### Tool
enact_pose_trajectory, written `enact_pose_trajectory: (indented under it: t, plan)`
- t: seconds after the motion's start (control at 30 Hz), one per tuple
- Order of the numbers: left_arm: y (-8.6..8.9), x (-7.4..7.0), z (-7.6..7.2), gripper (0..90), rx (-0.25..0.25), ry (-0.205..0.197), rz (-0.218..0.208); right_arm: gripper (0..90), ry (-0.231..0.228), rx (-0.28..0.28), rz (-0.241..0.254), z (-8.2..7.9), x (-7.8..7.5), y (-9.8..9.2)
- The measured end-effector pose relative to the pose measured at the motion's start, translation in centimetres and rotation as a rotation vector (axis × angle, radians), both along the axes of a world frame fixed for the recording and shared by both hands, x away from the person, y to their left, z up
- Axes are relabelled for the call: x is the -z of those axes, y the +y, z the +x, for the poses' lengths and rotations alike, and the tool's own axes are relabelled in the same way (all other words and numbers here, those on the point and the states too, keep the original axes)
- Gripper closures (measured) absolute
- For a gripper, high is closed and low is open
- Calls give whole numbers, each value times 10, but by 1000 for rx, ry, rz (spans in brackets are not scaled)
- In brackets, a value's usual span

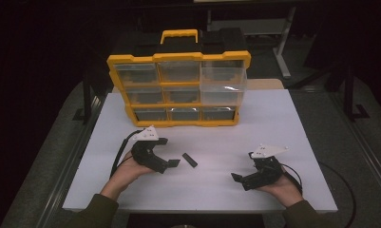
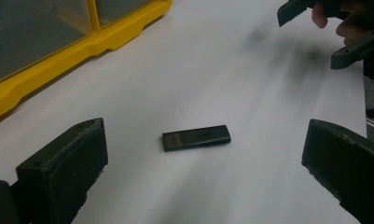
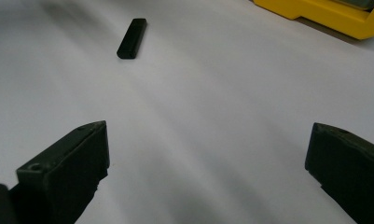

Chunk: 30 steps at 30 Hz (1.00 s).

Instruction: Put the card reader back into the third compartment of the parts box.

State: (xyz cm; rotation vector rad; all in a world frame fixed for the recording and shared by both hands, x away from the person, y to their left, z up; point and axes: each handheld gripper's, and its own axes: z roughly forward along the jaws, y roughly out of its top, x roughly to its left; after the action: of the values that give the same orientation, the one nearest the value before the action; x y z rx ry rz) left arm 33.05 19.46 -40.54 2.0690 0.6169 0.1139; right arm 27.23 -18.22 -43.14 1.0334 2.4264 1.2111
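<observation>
A small flat black bar (image 1: 189,159) lies on the white table (image 1: 273,123), between the two hands. My left gripper (image 1: 168,153) is open just left of it, jaws pointing toward it. In the left gripper view the bar (image 2: 196,137) lies flat a short way ahead, between the wide-apart jaws of the left gripper (image 2: 205,156), touching neither. My right gripper (image 1: 242,167) is open at the front right, held in a hand and empty. In the right gripper view the bar (image 3: 132,38) lies far ahead to the left of the right gripper (image 3: 208,144).
A yellow organizer case (image 1: 178,88) with clear drawers and a yellow handle stands upright at the back of the table. Its base edge (image 2: 72,51) shows in the left gripper view and its corner (image 3: 324,14) in the right gripper view. Dark floor surrounds the table.
</observation>
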Motion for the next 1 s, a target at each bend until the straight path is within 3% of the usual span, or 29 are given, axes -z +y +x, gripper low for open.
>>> enact_pose_trajectory:
  t: [1.0]
  plan:
    - [-33,3,8,0,-8,19,-8,0,0,-2,9,-1,-1,0]
